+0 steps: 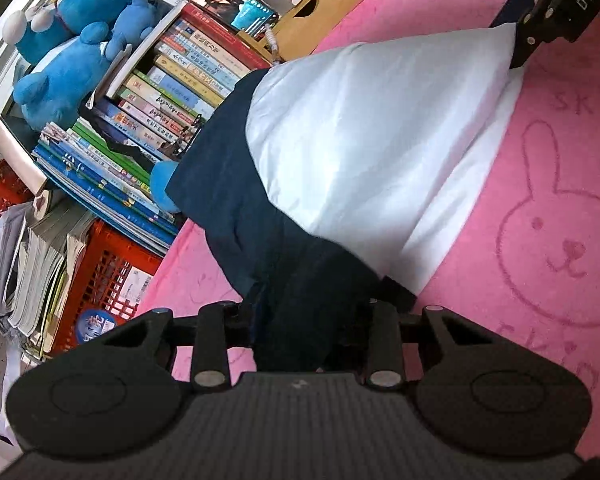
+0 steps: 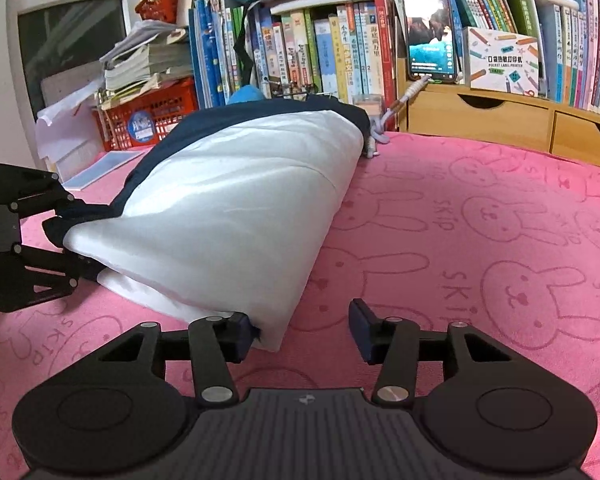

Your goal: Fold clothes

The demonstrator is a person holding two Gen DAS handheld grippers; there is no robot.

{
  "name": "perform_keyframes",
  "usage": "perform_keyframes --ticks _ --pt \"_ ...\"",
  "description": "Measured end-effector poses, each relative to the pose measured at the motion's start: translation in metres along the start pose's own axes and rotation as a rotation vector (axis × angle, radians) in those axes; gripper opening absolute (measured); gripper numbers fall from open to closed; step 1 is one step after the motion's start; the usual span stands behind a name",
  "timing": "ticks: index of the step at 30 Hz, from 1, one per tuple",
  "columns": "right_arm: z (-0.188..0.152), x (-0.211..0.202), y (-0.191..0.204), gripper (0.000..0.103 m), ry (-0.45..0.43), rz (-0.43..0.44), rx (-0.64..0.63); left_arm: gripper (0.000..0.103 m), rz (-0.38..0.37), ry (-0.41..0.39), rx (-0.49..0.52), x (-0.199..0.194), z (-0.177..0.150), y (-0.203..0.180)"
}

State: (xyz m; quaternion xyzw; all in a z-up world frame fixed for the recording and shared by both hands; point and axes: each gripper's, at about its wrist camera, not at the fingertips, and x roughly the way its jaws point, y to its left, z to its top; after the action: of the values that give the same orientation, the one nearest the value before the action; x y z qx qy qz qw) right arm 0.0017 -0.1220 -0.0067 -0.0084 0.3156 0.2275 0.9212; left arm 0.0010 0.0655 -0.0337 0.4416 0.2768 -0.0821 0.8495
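Books (image 2: 332, 52), blue plush toys (image 1: 72, 40), a phone (image 2: 430, 36) and a red basket (image 1: 108, 276) line the pink rabbit-print cover (image 2: 480, 220).

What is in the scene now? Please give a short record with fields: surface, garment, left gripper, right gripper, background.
surface: pink towel with rabbit prints
garment: white and navy garment, folded over, lying on the towel
left gripper: left gripper closed on navy cloth at one end
right gripper: right gripper open; the white corner lies against one finger, not pinched
background: books, phone, red basket, blue plush toys
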Motion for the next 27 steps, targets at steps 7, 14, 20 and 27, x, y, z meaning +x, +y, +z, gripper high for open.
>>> perform_keyframes --ticks 7,14,20,27 --pt "0.000 0.000 0.000 0.049 0.001 -0.004 0.001 0.041 0.062 0.067 -0.050 -0.007 -0.013 0.021" --pt "0.000 0.000 0.000 0.050 0.002 -0.008 -0.003 0.062 0.175 0.180 -0.290 -0.049 -0.049 0.076" --pt "0.000 0.001 0.003 0.050 0.004 -0.019 -0.016 0.076 -0.029 -0.171 -0.732 -0.115 -0.025 0.093" --pt "0.000 0.001 0.003 0.050 0.002 -0.024 -0.016 0.081 -0.263 -0.283 -0.821 -0.067 0.043 0.039"
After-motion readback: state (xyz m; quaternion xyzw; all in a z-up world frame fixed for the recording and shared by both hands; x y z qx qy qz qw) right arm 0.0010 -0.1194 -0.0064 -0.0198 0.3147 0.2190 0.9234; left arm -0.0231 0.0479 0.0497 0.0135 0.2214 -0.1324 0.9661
